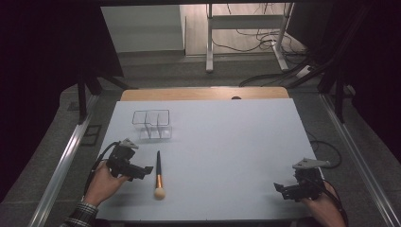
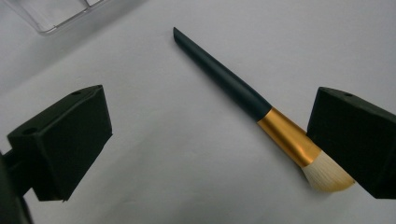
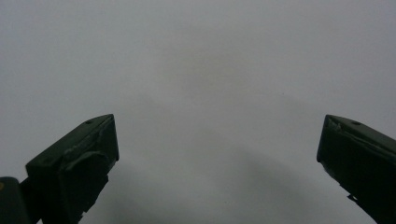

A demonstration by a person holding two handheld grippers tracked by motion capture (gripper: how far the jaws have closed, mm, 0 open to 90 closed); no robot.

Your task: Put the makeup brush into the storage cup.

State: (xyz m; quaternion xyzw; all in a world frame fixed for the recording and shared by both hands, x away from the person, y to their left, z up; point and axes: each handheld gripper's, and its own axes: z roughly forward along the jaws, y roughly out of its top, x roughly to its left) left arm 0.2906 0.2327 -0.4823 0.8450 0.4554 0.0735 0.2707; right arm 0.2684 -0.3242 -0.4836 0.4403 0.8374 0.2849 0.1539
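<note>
The table (image 1: 227,156) has a pale, plain top with a wooden strip along its far edge, and around it the room is dark; beyond the far edge there is a grey floor, the white legs of a desk (image 1: 246,35) and loose cables (image 1: 265,78). On the table I count one brush (image 1: 159,174), one clear box (image 1: 152,125) with dividers, and two grippers. The brush is the landmark: it lies flat near the front left part of the table, its dark handle pointing to the far side and its pale bristles to the person. The box stands beyond the handle end, a little to the left, apart from the brush. The left gripper (image 1: 142,171) is just left of the brush, held by a hand with a checked sleeve; its jaws are wide apart, and in the left gripper view one jaw stands just beside the gold ferrule (image 2: 289,135). Nothing lies between this gripper and the brush. The right gripper (image 1: 286,190) is far to the right of the brush, jaws also wide apart over bare table.
</note>
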